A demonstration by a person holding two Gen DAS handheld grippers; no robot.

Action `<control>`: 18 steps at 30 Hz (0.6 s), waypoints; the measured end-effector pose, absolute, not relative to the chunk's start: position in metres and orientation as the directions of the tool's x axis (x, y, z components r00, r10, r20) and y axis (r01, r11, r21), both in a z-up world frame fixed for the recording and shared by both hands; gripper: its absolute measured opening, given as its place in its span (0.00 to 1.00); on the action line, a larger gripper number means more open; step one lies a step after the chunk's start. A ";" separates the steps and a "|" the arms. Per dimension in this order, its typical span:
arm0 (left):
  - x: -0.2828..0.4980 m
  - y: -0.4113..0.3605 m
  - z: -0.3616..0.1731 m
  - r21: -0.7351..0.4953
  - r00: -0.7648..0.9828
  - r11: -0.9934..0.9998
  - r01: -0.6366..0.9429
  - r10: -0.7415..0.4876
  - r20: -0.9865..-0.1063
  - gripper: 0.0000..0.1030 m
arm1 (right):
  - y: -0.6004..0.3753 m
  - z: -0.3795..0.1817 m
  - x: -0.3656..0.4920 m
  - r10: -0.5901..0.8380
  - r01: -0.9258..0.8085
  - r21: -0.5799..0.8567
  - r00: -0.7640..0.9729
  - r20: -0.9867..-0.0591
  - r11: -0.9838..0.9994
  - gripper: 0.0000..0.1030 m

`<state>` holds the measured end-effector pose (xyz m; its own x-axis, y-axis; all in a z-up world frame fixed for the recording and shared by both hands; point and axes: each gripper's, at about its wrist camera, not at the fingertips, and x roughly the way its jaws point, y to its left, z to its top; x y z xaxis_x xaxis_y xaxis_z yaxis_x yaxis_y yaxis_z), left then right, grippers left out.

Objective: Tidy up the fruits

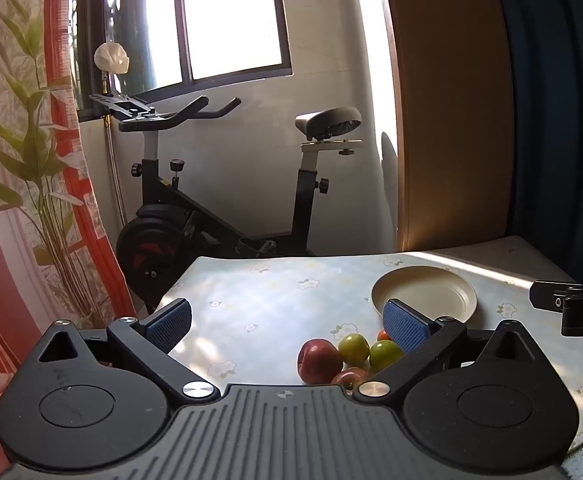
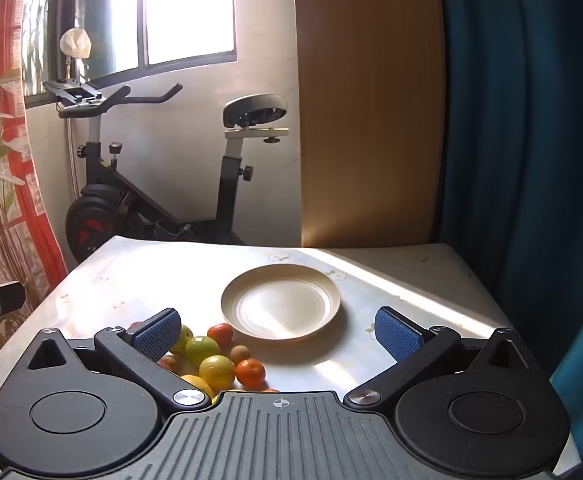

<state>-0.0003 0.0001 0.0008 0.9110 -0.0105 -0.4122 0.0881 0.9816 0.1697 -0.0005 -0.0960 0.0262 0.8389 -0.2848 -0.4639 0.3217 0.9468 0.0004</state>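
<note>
A cream plate (image 2: 280, 301) (image 1: 424, 293) sits bare on the flowered table. A heap of fruit lies in front of it: a red apple (image 1: 318, 361), green fruits (image 1: 354, 347) (image 2: 202, 349), a yellow-green one (image 2: 217, 370), orange tangerines (image 2: 250, 372) (image 2: 220, 333) and a small brown fruit (image 2: 239, 353). My left gripper (image 1: 287, 322) hovers open over the table, the fruit near its right finger. My right gripper (image 2: 278, 330) is open too, above the plate's near rim, with the fruit by its left finger. Nothing is between either pair of fingers.
The table (image 2: 391, 276) ends at a far edge with an exercise bike (image 1: 219, 200) behind it. A patterned curtain (image 1: 19, 200) hangs left, a wooden panel (image 2: 367, 100) and blue curtain (image 2: 531, 140) right. Part of the right gripper's body (image 1: 571, 304) shows at the left wrist view's right edge.
</note>
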 end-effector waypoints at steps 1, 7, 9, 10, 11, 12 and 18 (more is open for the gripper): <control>0.000 0.000 0.001 0.167 0.911 0.982 0.090 -0.014 -0.413 1.00 | -0.096 0.026 0.000 -0.283 0.320 0.000 0.839 -0.464 0.947 1.00; -0.006 0.002 0.004 0.156 0.918 0.986 0.063 0.004 -0.396 1.00 | -0.096 0.026 0.000 -0.284 0.321 0.000 0.839 -0.464 0.947 1.00; -0.001 0.006 0.001 0.152 0.917 0.987 0.052 0.013 -0.400 1.00 | -0.095 0.024 0.000 -0.286 0.322 -0.001 0.840 -0.462 0.947 1.00; -0.002 0.002 0.001 0.158 0.918 0.986 0.047 0.020 -0.396 1.00 | -0.096 0.025 0.000 -0.286 0.322 0.000 0.840 -0.462 0.947 1.00; -0.002 0.002 0.001 0.157 0.919 0.986 0.045 0.021 -0.394 1.00 | -0.096 0.025 0.000 -0.286 0.323 0.000 0.840 -0.462 0.946 1.00; -0.002 0.002 0.001 0.157 0.919 0.987 0.043 0.022 -0.393 1.00 | -0.095 0.026 -0.001 -0.286 0.323 0.001 0.840 -0.460 0.946 1.00; -0.003 0.001 0.001 0.154 0.922 0.987 0.040 0.023 -0.386 1.00 | -0.096 0.026 -0.002 -0.288 0.326 0.004 0.843 -0.454 0.945 1.00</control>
